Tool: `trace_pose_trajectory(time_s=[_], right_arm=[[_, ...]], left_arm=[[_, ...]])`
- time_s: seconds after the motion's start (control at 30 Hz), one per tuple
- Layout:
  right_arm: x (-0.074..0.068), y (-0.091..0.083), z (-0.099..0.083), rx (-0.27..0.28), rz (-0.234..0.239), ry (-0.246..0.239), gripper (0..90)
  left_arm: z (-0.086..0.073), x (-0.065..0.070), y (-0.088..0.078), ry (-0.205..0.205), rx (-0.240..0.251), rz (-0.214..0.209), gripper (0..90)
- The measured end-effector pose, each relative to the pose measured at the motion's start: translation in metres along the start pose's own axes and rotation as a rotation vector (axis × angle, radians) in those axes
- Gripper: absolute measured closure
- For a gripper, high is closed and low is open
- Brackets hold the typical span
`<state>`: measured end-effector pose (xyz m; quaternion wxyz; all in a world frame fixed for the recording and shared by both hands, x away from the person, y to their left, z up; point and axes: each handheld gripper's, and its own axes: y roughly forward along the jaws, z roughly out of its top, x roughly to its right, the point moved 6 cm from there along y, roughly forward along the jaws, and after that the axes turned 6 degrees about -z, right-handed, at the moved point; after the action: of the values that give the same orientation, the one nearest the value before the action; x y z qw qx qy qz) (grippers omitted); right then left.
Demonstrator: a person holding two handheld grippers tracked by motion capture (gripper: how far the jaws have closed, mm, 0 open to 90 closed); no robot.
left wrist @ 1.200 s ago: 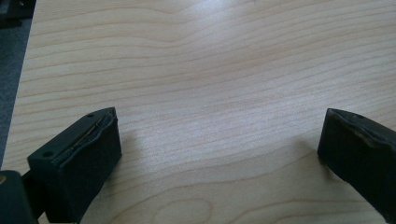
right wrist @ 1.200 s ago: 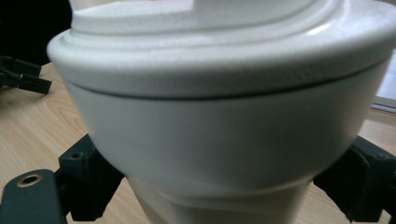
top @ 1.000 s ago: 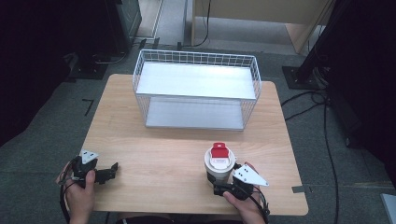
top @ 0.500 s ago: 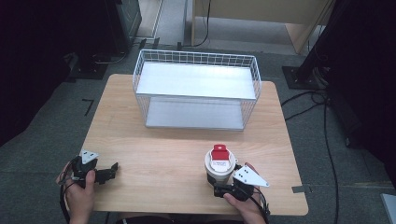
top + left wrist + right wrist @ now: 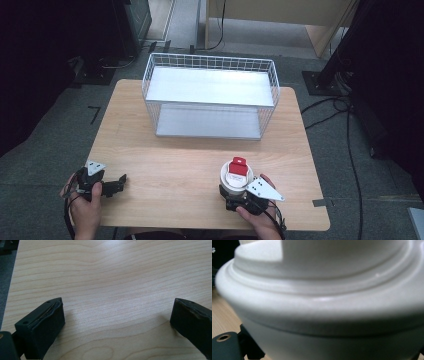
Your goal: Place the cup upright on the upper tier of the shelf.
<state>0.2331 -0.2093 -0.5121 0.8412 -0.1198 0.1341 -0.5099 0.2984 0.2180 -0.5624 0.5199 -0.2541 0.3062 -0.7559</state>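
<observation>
A white round container (image 5: 234, 179) with a red tab on its lid stands on the wooden table (image 5: 175, 160) near the front right. My right gripper (image 5: 233, 194) is shut on its lower body from the near side, held by a person's hand. In the right gripper view the container's white rim (image 5: 319, 302) looms very close, with one black jaw just showing at the bottom left. My left gripper (image 5: 118, 182) rests at the front left in the other hand. Its jaws stand wide open (image 5: 117, 320) over bare wood, holding nothing.
A white wire basket (image 5: 210, 95) with a shelf inside stands at the back middle of the table. Grey floor, cables and dark equipment surround the table. Bare wood lies between the two grippers and in front of the basket.
</observation>
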Motion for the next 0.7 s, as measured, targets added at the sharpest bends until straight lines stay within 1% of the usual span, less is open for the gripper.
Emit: trace_pose_trajectory(time_s=[0.07, 0.13, 0.23, 0.3, 0.4, 0.47, 0.63, 0.67, 0.7], right_arm=[[-0.001, 0.000, 0.000, -0.001, -0.001, 0.000, 8.9], [-0.002, 0.000, 0.000, 0.004, -0.001, -0.011, 9.2], [-0.004, -0.002, 0.001, 0.008, 0.002, -0.004, 9.5], [-0.005, -0.002, 0.002, 0.016, 0.000, -0.012, 9.5], [-0.005, -0.003, 0.006, 0.030, -0.003, -0.002, 9.6], [-0.005, -0.003, 0.008, 0.034, -0.010, -0.008, 9.6], [-0.001, -0.005, 0.021, 0.057, -0.019, 0.006, 9.8], [-0.001, -0.005, 0.021, 0.057, -0.019, 0.006, 9.8], [0.001, -0.005, 0.026, 0.065, -0.028, 0.002, 9.7]], left_arm=[[0.000, 0.000, 0.000, -0.001, 0.001, 0.000, 0.0], [0.000, 0.000, 0.000, 0.000, 0.000, 0.000, 0.0], [0.000, 0.000, 0.000, 0.000, 0.000, 0.000, 0.0], [0.000, 0.000, 0.000, 0.000, 0.000, 0.000, 0.0], [0.000, 0.000, 0.000, -0.001, 0.001, -0.001, 0.0], [0.000, 0.000, 0.000, 0.000, 0.001, 0.000, 0.0], [0.000, 0.000, 0.000, 0.000, 0.001, 0.000, 0.0], [0.000, 0.000, 0.000, 0.000, 0.001, 0.000, 0.0], [0.000, 0.000, 0.000, -0.001, 0.001, -0.001, 0.0]])
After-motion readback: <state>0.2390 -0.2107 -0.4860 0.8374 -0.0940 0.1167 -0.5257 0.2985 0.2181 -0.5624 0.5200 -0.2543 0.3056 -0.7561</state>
